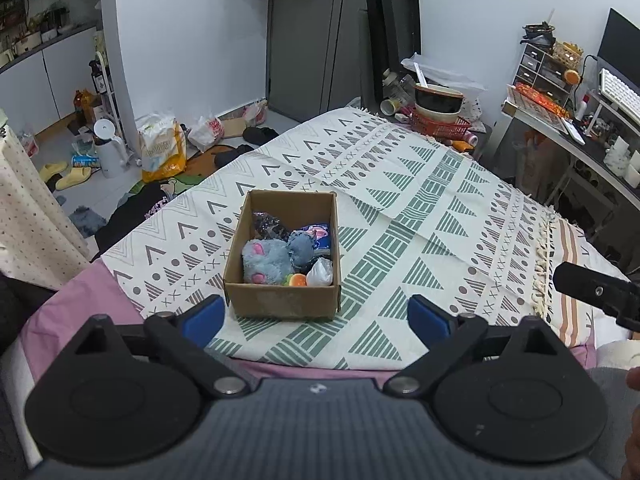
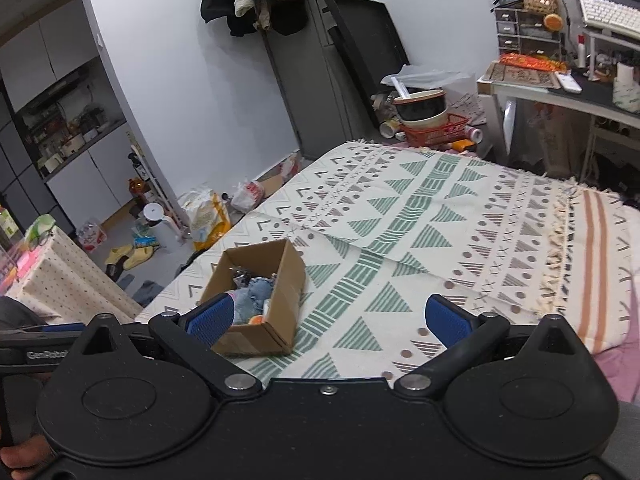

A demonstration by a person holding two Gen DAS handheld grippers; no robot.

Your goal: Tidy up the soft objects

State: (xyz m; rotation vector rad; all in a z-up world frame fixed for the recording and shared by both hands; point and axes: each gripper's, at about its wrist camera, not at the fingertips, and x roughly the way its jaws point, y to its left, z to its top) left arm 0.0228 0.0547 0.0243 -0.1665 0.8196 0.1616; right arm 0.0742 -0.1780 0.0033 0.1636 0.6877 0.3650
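Observation:
An open cardboard box [image 1: 280, 304] stands on the patterned blanket [image 1: 400, 184] on the bed. Inside it lie a grey-blue plush toy [image 1: 268, 260], a small orange toy [image 1: 298, 280], a white soft item [image 1: 322, 272], a blue-purple pouch [image 1: 318, 236] and a dark crinkly item [image 1: 266, 224]. My left gripper [image 1: 316, 316] is open and empty, just in front of the box. My right gripper [image 2: 330, 316] is open and empty, to the right of the box [image 2: 256, 336], above the blanket [image 2: 400, 240]. Part of the right gripper shows at the left wrist view's right edge [image 1: 600, 292].
A red basket with stacked bowls [image 1: 438, 114] stands past the bed's far end. A desk [image 2: 560, 88] with drawers and a keyboard stands at the right. Bags, slippers and a white kettle [image 1: 108, 148] litter the floor at the left. A dotted cloth-covered stand [image 2: 60, 280] stands beside the bed.

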